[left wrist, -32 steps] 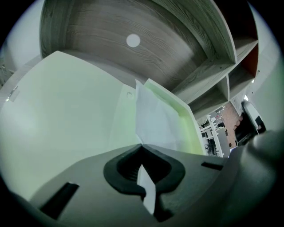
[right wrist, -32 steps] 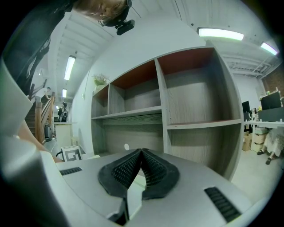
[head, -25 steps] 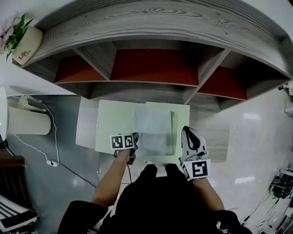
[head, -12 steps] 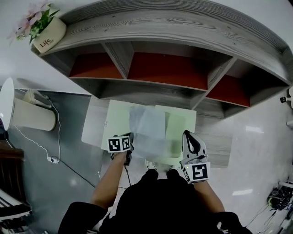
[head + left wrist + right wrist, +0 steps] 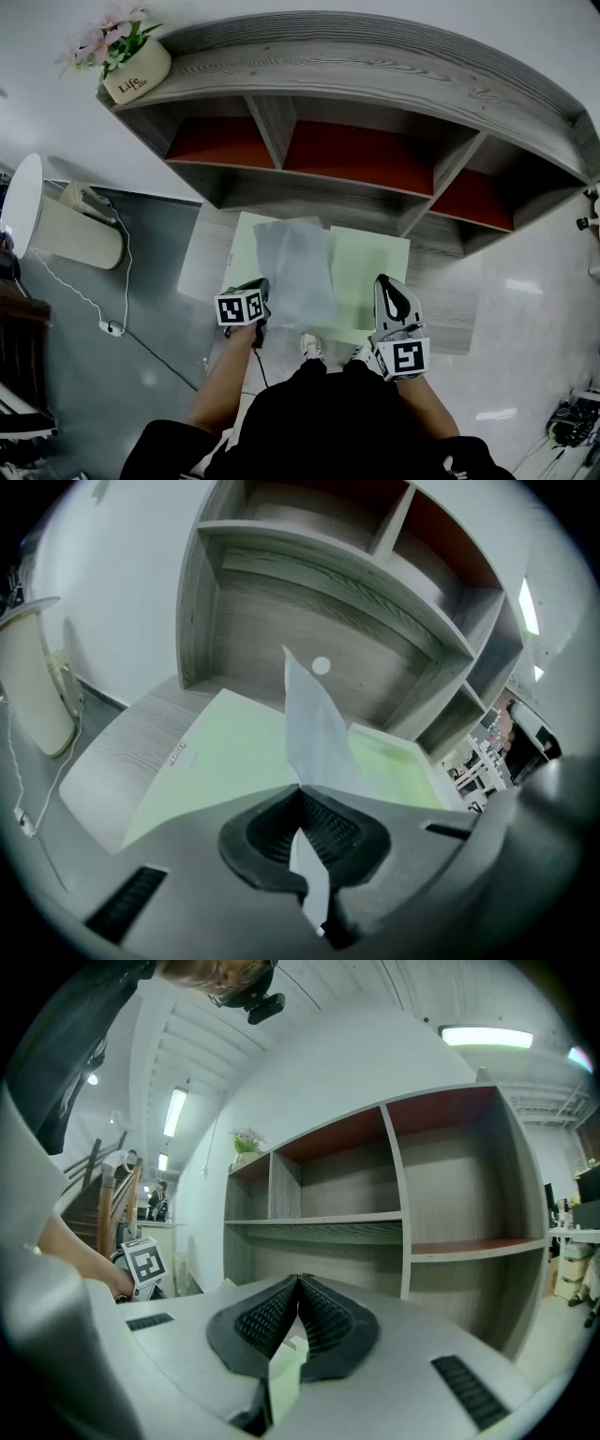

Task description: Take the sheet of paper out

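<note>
- Viewed steeply from above: a person's two forearms reaching forward, one tool in each hand, over a low grey wooden surface [image 5: 204, 260].
- Lying open on that surface: a pale green folder [image 5: 370, 272], just in front of a grey shelf unit [image 5: 375, 70] with red back panels.
- Pinched in the left tool [image 5: 260, 287]: the near edge of a pale, thin sheet of paper [image 5: 295, 267], with the jaws fully closed on it.
- Seen along the left tool [image 5: 300, 789]: the sheet of paper [image 5: 314, 724] rising edge-on from between the ribbed pads, up above the folder [image 5: 216, 752], with its far end reaching toward the shelf unit [image 5: 309, 583].
- From overhead, spread across the middle of the folder, overlapping both halves and passing beyond its far edge.
- At the folder's near right side: the right tool [image 5: 384, 281], pointing level toward the shelves.
- Seen along the right tool [image 5: 298, 1283]: jaws closed, a pale green strip of the folder [image 5: 286, 1372] gripped between the pads, the shelf unit [image 5: 450, 1204] straight ahead.
- On top of the shelf unit, at its left end: a cream pot of pink flowers [image 5: 136, 73].
</note>
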`<state>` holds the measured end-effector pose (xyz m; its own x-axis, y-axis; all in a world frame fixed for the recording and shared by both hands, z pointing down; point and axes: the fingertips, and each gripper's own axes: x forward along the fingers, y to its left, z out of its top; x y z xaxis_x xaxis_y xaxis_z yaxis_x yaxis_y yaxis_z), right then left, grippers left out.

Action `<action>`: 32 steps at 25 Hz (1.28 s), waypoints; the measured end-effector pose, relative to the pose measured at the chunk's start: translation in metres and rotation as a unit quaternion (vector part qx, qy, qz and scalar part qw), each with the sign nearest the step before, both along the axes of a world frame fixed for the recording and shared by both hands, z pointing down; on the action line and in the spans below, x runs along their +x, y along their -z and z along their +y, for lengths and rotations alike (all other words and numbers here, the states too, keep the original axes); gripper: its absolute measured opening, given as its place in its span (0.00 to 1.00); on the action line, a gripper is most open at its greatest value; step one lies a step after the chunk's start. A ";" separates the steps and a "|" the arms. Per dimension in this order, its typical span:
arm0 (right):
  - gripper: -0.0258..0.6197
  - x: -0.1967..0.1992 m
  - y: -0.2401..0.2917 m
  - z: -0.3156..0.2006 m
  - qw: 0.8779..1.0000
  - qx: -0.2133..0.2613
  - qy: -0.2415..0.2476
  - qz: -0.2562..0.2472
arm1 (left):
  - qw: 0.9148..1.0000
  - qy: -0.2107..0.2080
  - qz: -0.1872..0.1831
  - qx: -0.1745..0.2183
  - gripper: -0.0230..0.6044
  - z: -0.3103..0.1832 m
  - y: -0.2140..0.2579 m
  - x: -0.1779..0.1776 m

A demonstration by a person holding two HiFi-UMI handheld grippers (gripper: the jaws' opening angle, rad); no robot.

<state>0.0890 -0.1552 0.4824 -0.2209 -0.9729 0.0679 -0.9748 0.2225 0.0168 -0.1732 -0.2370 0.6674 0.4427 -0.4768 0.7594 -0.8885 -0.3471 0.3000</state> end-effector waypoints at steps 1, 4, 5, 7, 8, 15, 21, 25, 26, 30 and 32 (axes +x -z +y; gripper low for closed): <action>0.07 -0.001 0.001 0.000 1.000 0.001 0.001 0.001 | 1.000 0.001 -0.001 0.008 0.05 0.000 0.004 -0.002; 0.07 -0.003 0.004 0.000 1.000 0.006 0.003 0.003 | 0.999 0.009 -0.009 0.032 0.05 0.000 0.014 -0.011; 0.07 -0.003 0.005 0.000 1.000 0.007 0.003 0.003 | 0.999 0.010 -0.011 0.043 0.05 0.000 0.020 -0.012; 0.07 -0.004 0.007 0.000 1.000 0.008 0.003 0.005 | 0.998 0.009 -0.012 0.068 0.05 -0.001 0.033 -0.012; 0.07 -0.005 0.008 0.000 1.000 0.010 0.003 0.005 | 0.997 0.008 -0.009 0.082 0.05 -0.001 0.041 -0.012; 0.07 -0.004 0.014 0.000 1.000 0.016 -0.001 0.010 | 0.981 0.015 0.049 0.189 0.05 0.000 0.098 -0.001; 0.07 0.004 0.017 0.001 1.000 0.019 -0.012 0.014 | 0.965 0.001 0.055 0.256 0.05 0.004 0.129 0.011; 0.07 0.006 0.018 0.002 1.000 0.020 -0.015 0.016 | 0.956 -0.010 0.052 0.288 0.05 0.010 0.145 0.020; 0.07 0.007 0.019 0.002 1.000 0.021 -0.015 0.016 | 0.955 -0.013 0.050 0.294 0.05 0.013 0.148 0.022; 0.07 0.009 0.021 0.002 0.999 0.021 -0.018 0.016 | 0.949 -0.021 0.047 0.312 0.05 0.022 0.159 0.028; 0.07 0.010 0.022 0.001 0.999 0.023 -0.019 0.017 | 0.945 -0.025 0.049 0.322 0.05 0.024 0.166 0.033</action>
<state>0.0990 -0.1537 0.4601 -0.1830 -0.9827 0.0289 -0.9810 0.1845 0.0598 -0.1398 -0.2128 0.5009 0.5303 -0.8028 0.2726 -0.8449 -0.5272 0.0910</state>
